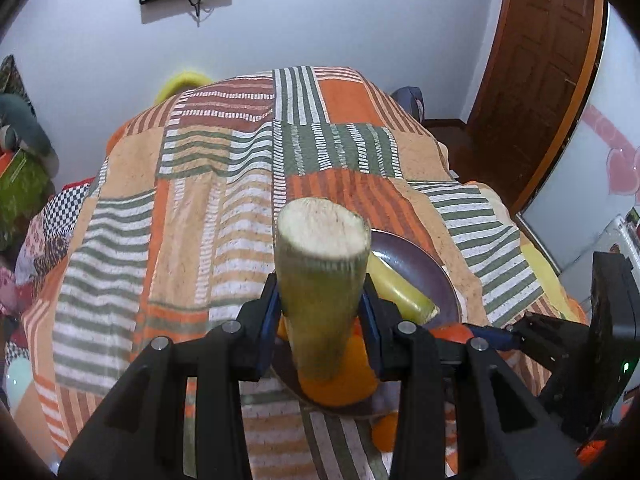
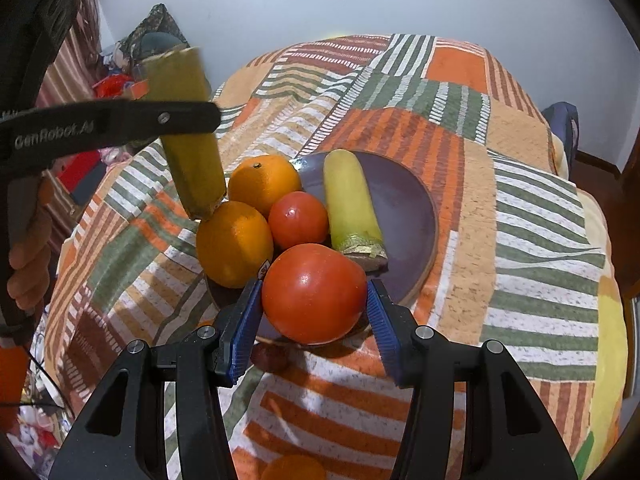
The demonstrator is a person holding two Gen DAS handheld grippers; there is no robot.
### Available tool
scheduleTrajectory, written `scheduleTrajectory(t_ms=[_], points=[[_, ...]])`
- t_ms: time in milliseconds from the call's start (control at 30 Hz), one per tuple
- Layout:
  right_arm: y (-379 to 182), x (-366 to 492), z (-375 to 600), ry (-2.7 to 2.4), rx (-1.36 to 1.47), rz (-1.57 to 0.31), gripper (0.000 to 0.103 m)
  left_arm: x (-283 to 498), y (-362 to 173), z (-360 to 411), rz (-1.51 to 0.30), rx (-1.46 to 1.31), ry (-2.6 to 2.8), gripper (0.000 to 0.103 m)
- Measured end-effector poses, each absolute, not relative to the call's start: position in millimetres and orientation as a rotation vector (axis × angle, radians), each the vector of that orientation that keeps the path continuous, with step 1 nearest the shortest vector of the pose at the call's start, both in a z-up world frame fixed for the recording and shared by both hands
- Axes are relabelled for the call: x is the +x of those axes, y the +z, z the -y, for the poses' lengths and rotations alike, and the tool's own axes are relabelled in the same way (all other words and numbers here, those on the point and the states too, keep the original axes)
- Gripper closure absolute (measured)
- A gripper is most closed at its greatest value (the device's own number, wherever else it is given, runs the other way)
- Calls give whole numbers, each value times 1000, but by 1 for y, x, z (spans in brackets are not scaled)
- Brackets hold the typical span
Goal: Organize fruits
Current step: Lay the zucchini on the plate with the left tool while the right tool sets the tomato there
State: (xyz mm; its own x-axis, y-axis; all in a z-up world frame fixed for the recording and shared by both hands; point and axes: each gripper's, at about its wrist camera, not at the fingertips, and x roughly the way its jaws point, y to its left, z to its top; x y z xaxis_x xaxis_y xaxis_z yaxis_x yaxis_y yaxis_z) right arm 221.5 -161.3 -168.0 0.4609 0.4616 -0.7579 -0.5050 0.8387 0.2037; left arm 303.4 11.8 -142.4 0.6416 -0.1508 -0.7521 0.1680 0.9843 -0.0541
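Nearest me, my right gripper (image 2: 314, 316) pinches the big tomato (image 2: 314, 294) by its sides, the blue pads pressed to its skin, right at the near rim of the dark plate (image 2: 408, 216). I judge I hold it across its widest part so the round, smooth fruit cannot slip out, and low over the rim so it can be set down gently. Whether it rests on the plate or hangs just above it, I cannot tell.

Just beyond it on the plate sit a smaller tomato (image 2: 298, 220) and two oranges (image 2: 236, 240), crowded to the plate's left half. A pale yellow-green piece (image 2: 352, 204) lies lengthwise near the middle, leaving the plate's right half bare.

My left gripper (image 1: 322, 300) is clamped on the green stalk piece (image 1: 324, 280) around its middle, holding it nearly upright above the plate's left edge, its lower end just over the nearer orange. Gripped mid-length, it stays balanced; I think it belongs beside the lying piece.

Beyond the plate the patchwork cloth (image 2: 400, 92) runs on to the wall.
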Motion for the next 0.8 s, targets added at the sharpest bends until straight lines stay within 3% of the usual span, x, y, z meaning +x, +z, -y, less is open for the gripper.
scheduleTrajectory(t_ms=[567,667,800], points=[[-182,234,146,605,-78,-937,54,338,-164,12,-899,29,-204,67],[-186,238,148,610,-58,-956,54,341,-168,13,-914,31,-215,75],[-185,240,148,611,-44,-963,53,341,-170,18,-917,52,-227,75]])
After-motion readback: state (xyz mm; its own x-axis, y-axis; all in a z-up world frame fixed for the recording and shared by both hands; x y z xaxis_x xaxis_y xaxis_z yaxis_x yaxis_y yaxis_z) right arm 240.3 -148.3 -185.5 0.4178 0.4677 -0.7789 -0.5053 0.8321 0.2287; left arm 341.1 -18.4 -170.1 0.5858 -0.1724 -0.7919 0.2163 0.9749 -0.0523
